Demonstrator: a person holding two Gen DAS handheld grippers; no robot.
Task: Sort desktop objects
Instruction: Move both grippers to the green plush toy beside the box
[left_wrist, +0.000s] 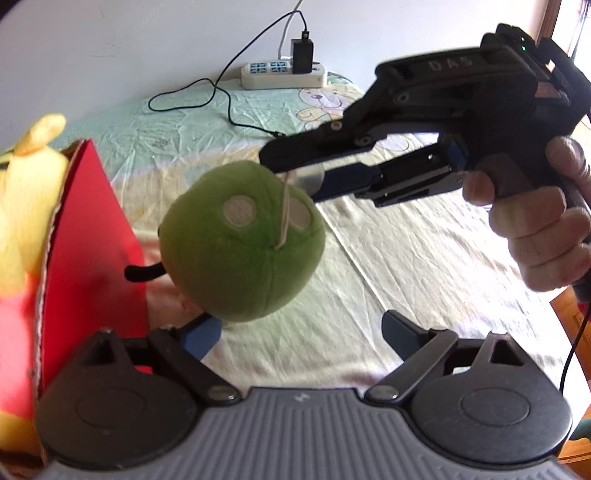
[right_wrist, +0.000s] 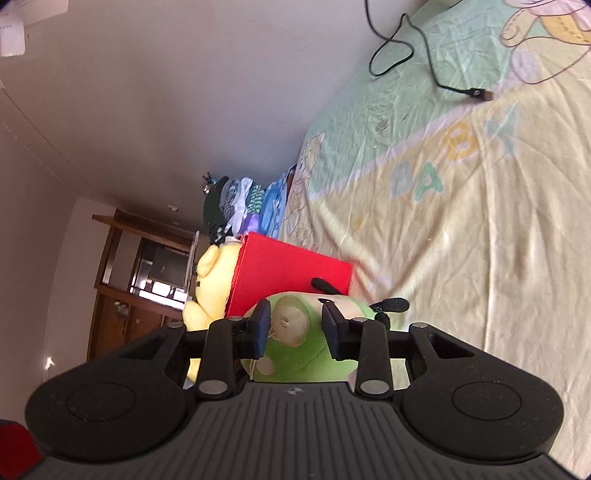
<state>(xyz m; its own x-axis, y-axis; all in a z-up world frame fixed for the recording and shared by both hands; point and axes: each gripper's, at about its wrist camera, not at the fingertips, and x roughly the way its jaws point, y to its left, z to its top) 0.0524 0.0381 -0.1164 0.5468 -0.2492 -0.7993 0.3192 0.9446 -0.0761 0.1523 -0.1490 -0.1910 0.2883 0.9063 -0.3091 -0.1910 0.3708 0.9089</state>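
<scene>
1. Green plush toy (left_wrist: 242, 240) hangs in the air above the sheet (left_wrist: 406, 266), just beside the red box (left_wrist: 92, 236). It bears pale round patches and a black fuzzy limb on its left side.
2. Right tool (left_wrist: 295, 173) holds the toy from above. In the left wrist view its fingers are closed on a thin cord and a round disc at the top of the toy. A hand (left_wrist: 535, 221) grips the tool's handle.
3. In the right wrist view the right tool (right_wrist: 295, 328) stands narrow, with the toy (right_wrist: 295, 354) and its pale patch between the blue pads (right_wrist: 263, 325).
4. Left tool (left_wrist: 295, 332) stands wide and holds nothing. Its left pad lies just under the toy; contact cannot be told.
5. Yellow plush toy (left_wrist: 22, 206) sits in the red box, rising above its rim. The box (right_wrist: 288, 273) rests on the sheet.
6. The sheet (right_wrist: 461, 221) is pale yellow and green, printed with bears and the letters "BABY".
7. A white power strip (left_wrist: 284, 75) with a black charger (left_wrist: 302, 55) lies at the far edge by the wall. A black cable (left_wrist: 221, 107) runs from it across the sheet, its plug end lying free.
</scene>
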